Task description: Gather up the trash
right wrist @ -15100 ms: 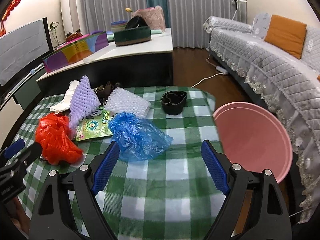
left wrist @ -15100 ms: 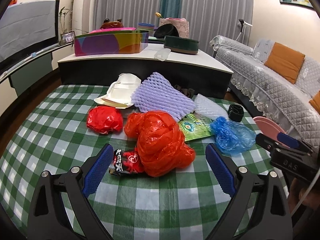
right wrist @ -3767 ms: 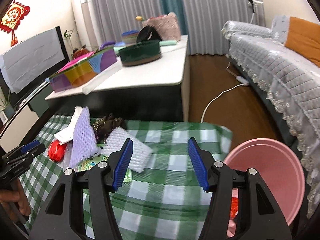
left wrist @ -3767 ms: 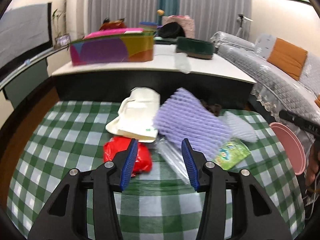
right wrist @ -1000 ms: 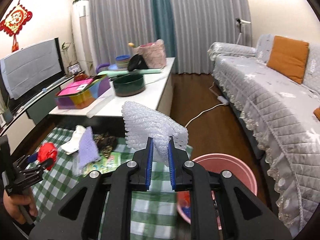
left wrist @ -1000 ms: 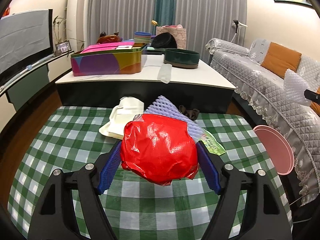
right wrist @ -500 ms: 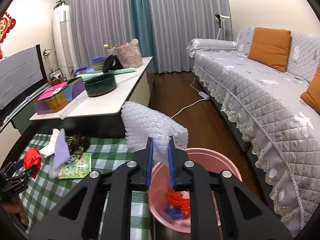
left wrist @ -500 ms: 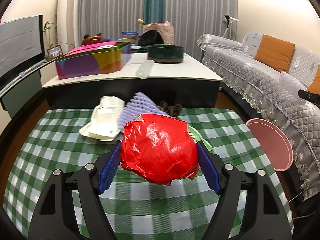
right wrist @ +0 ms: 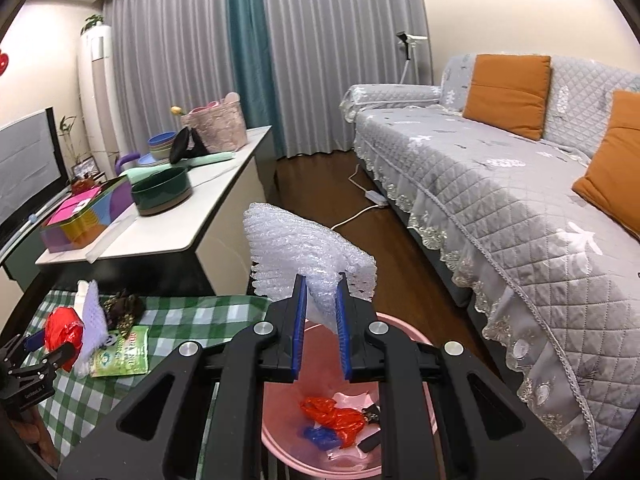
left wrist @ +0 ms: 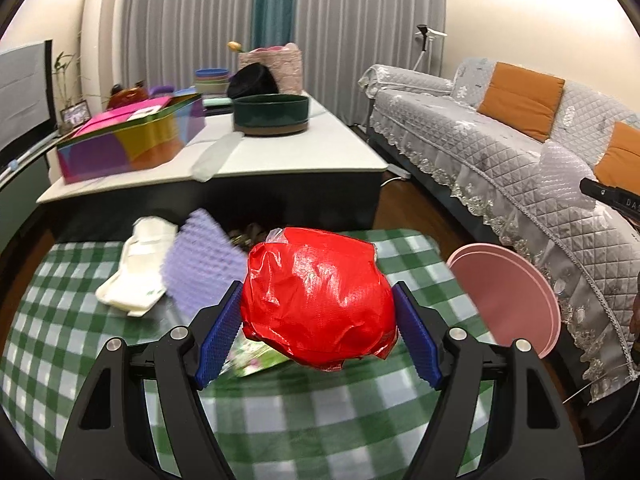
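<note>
R gripper [right wrist: 321,312] is the nearer one: the pink bin [right wrist: 416,344] sits right below and just ahead of my fingers [right wrist: 299,320], so the coming move should be a straight drop, I reckon. R fingers are pinched almost together on the bubble wrap [right wrist: 308,252], a white, crinkly, fan-shaped wad standing up above the tips. Bin already has red and blue bags plus some dark scraps at the bottom. L gripper [left wrist: 318,320] is over the checked surface [left wrist: 280,412], bin off to its right, past the surface edge. L fingers stand wide but press both sides of the red bag [left wrist: 316,298], a glossy, puffy, roundish ball, held clear of the surface.
</note>
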{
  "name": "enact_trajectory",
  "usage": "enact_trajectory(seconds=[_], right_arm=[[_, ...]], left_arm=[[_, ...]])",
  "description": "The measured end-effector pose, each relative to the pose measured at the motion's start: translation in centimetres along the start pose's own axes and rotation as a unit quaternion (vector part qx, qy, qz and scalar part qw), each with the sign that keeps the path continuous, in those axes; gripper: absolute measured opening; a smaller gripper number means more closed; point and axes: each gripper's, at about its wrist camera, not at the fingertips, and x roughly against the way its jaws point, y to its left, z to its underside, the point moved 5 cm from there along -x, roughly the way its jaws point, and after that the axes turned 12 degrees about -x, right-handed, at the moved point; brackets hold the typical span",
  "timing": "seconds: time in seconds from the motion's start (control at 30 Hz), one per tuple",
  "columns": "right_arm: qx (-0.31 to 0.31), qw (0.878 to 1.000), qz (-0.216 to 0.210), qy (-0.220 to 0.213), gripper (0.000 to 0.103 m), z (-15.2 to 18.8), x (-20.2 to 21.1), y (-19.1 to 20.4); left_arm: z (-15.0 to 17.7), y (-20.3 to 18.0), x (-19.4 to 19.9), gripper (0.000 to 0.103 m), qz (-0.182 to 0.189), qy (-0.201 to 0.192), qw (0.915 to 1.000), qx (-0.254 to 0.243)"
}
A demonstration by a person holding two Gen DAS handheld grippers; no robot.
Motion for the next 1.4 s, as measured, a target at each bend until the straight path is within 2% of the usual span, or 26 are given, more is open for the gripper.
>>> enact_trajectory(seconds=[0.3, 0.67, 1.4], right_arm=[[-0.024, 1.000, 0.018, -0.005, 0.015, -1.1, -0.6, -2.5], [-0.030, 0.999, 0.030, -0.001, 0.015, -1.2, -1.6, -4.0], [-0.039, 0.998, 0.053, 0.011, 0.017, -0.9, -2.5, -6.9]], left_arm=[[-3.1, -4.5, -2.0, 0.071, 0.032, -0.012, 0.9991, -0.024], [-5.5, -9.9, -4.3, 0.071, 0.069, -0.017, 0.9960, -0.054], [-6.9, -17.8, -8.7, 0.072, 0.134, -0.005, 0.9858, -0.100]])
